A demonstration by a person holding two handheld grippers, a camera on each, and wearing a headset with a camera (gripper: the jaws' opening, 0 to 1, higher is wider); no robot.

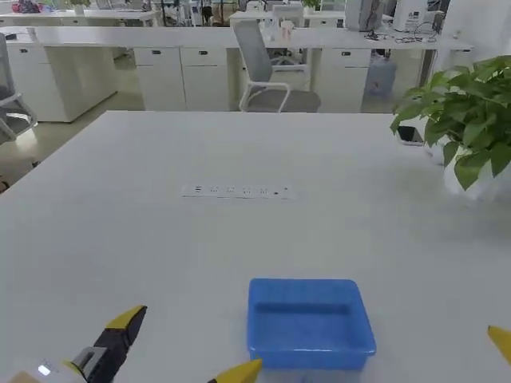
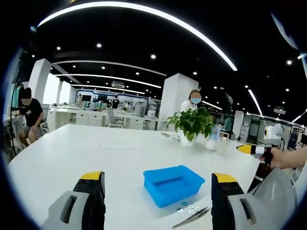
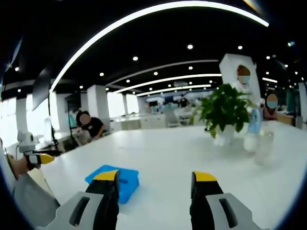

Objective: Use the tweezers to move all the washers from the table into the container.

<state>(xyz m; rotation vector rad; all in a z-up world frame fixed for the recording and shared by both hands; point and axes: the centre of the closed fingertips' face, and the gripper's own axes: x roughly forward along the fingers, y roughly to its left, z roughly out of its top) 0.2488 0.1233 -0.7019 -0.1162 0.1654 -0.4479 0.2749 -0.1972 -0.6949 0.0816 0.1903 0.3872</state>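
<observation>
Both tools are empty. The left hand-held gripper [image 1: 184,345] hangs with its jaws spread wide over the near edge of the white worktop [image 1: 239,239]. The right hand-held gripper [image 3: 156,176] is likewise released, grasping nothing. The blue rectangular plastic container [image 2: 172,184] sits near the front of the worktop, between the two. The small flat metal washers [image 2: 188,208] lie in a loose cluster just beside its near right side. There are perhaps five, though they are too small to count surely. The thin metal tweezers [image 2: 192,218] lie flat, nearer still, with one end close to the cluster.

The main risk is in picking the tweezers up. They lie flush on a smooth surface, so the broad jaws may skate off them. They may also push them into the washers and scatter those, possibly off the near edge. A crooked hold would leave the tips misaligned, and thin washers could then slip free before reaching the container. A careless sweep could also nudge the container, which looks light.
</observation>
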